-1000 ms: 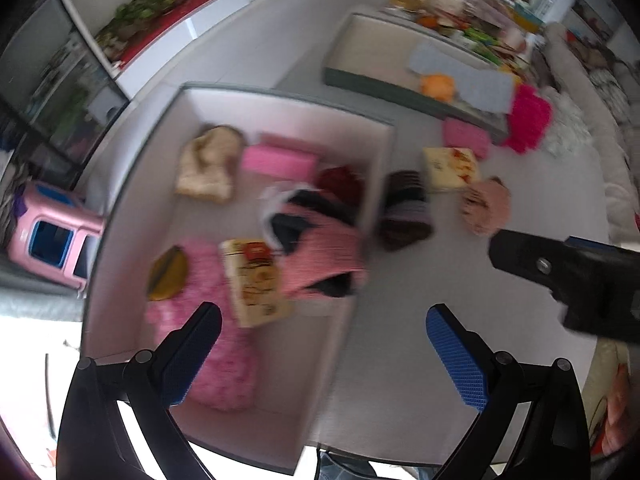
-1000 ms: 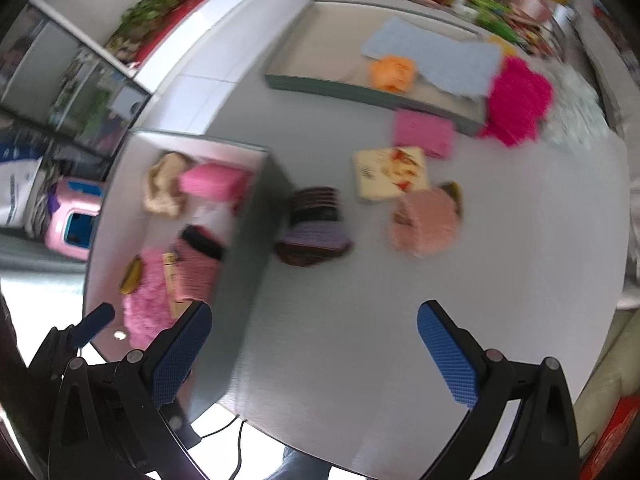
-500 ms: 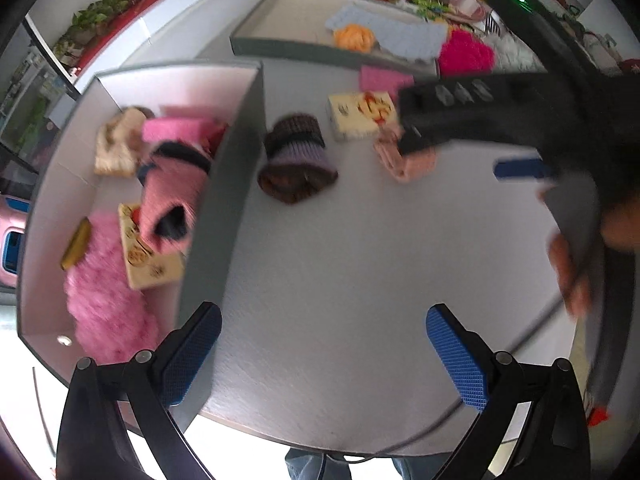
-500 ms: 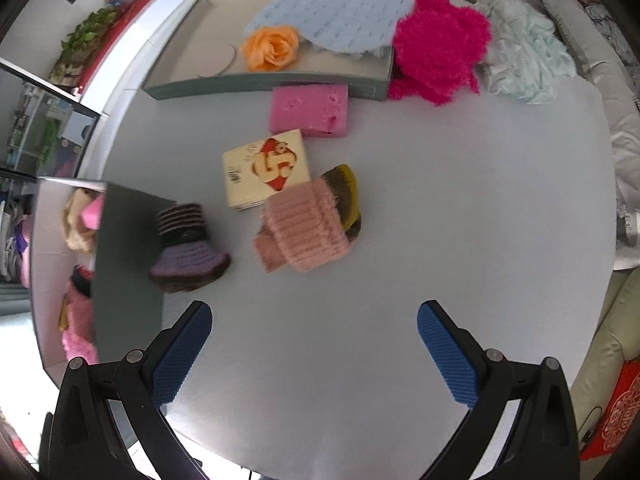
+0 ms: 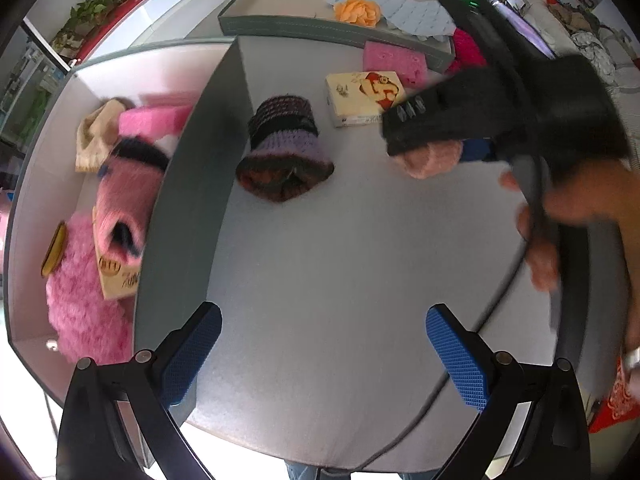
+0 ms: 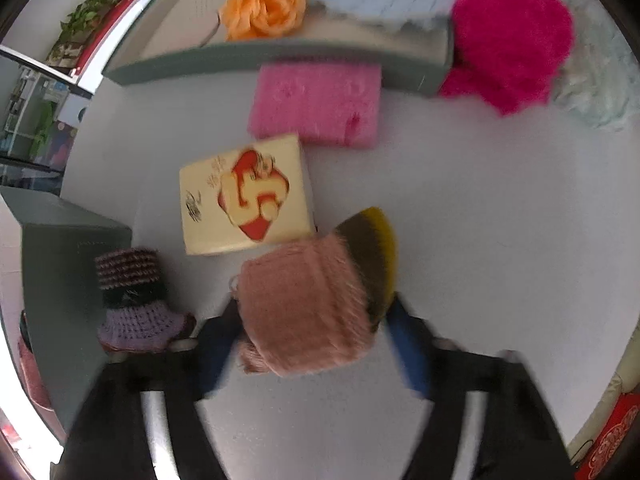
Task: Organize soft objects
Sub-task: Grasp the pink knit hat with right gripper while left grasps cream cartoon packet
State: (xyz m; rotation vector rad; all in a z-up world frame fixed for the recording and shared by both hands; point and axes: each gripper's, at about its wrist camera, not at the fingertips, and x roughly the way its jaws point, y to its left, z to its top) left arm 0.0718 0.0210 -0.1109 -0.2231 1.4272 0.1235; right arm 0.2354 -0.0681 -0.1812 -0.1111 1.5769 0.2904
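Observation:
A pink knit hat (image 6: 304, 308) with an olive-yellow piece behind it lies on the grey table (image 6: 500, 208). My right gripper (image 6: 308, 332) points down over it. Its jaws are closing, with a blue pad against each side of the hat. In the left wrist view that gripper (image 5: 448, 152) covers most of the hat (image 5: 430, 160), and a person's hand holds its handle. A purple and brown knit hat (image 5: 284, 152) lies beside the grey box's wall (image 5: 192, 168). My left gripper (image 5: 320, 356) hangs open over bare table, with nothing between its fingers.
The grey box holds a pink fluffy thing (image 5: 80, 304), a pink knit piece (image 5: 124, 196) and other soft items. On the table lie a cream packet (image 6: 244, 196) and a pink sponge (image 6: 316, 104). A back tray (image 6: 280, 56) holds an orange flower (image 6: 264, 8). Magenta fluff (image 6: 508, 36) lies beside it.
My right gripper has come down over the pink knit hat and its jaws have narrowed around it. My left gripper has shifted from above the box to over the table.

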